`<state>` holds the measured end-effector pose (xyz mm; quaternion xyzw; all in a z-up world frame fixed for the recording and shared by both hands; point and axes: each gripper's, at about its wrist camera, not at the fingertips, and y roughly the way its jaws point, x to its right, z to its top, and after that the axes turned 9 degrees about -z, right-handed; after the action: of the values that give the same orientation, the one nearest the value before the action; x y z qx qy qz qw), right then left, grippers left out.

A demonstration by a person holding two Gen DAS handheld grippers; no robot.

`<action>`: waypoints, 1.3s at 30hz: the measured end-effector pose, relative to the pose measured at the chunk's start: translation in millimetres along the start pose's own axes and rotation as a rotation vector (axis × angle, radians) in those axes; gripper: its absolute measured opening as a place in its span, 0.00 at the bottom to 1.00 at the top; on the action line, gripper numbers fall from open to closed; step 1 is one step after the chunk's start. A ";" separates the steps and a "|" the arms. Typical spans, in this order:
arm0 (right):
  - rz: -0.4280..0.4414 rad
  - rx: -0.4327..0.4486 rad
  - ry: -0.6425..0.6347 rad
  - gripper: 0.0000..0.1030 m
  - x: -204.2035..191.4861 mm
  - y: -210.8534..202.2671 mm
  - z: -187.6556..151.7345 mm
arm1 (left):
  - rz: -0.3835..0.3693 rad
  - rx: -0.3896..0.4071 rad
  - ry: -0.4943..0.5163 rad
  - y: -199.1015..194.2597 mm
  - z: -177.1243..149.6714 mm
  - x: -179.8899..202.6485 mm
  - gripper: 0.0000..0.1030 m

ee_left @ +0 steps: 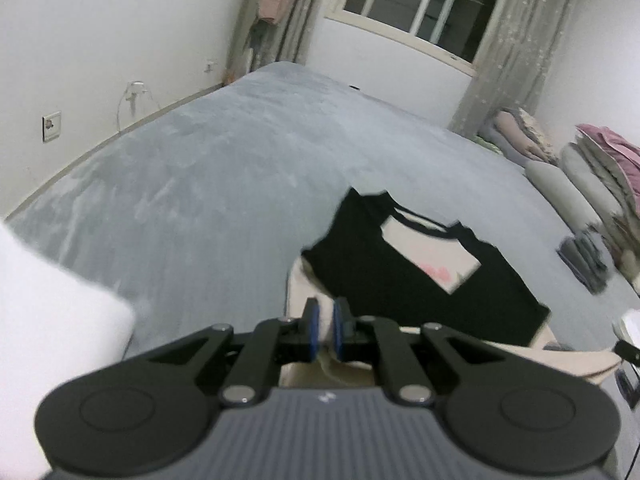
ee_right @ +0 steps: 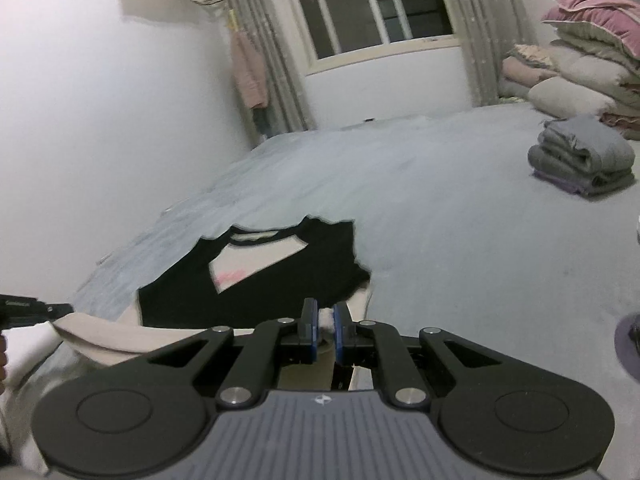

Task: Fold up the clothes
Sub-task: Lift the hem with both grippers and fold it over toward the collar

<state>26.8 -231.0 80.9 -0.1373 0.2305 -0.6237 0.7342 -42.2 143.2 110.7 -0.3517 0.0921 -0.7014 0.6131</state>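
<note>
Folding a black-and-cream T-shirt on the grey bed: left gripper and right gripper clamped on cream hem. Next, probably: carrying hem toward collar, evenly.

The shirt is soft matt cloth, black with cream panels and a pale pink print. The bed carries a grey-blue plush cover, its short nap brushed into lighter and darker streaks. Each tool, left and right, is matt black plastic with bright metal rivets, blue rubbery pads and a ribbed grey body. The folded grey clothes look like thick knit. The curtains are thin, speckled fabric, the window is glossy glass, and the walls are smooth matt paint.
</note>
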 end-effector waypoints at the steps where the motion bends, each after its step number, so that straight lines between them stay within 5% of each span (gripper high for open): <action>1: -0.013 0.000 0.000 0.09 -0.6 8.8 4.2 | 0.009 0.000 -0.004 8.2 6.1 -0.3 0.06; 23: -0.128 -0.044 0.058 0.09 0.8 203.3 81.2 | 0.120 -0.052 -0.121 179.1 116.7 -31.2 0.06; 31: -0.173 -0.100 0.077 0.09 11.8 244.7 83.9 | 0.155 -0.072 -0.176 224.0 133.8 -41.1 0.06; 35: -0.113 -0.104 0.040 0.10 15.2 240.1 79.9 | 0.090 -0.062 -0.246 219.7 137.4 -58.5 0.10; 36: -0.115 -0.081 0.017 0.12 15.6 234.7 79.7 | 0.076 -0.050 -0.264 214.0 137.9 -63.9 0.15; 38: -0.109 -0.037 -0.010 0.38 19.5 221.7 77.9 | 0.050 -0.022 -0.278 199.4 137.7 -73.4 0.26; 39: -0.106 -0.015 -0.021 0.44 22.0 214.8 76.7 | 0.033 -0.014 -0.274 192.5 135.8 -75.8 0.29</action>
<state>251.6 -219.5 37.7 -0.1614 0.2199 -0.6584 0.7015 193.3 209.9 73.9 -0.4469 0.0185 -0.6358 0.6290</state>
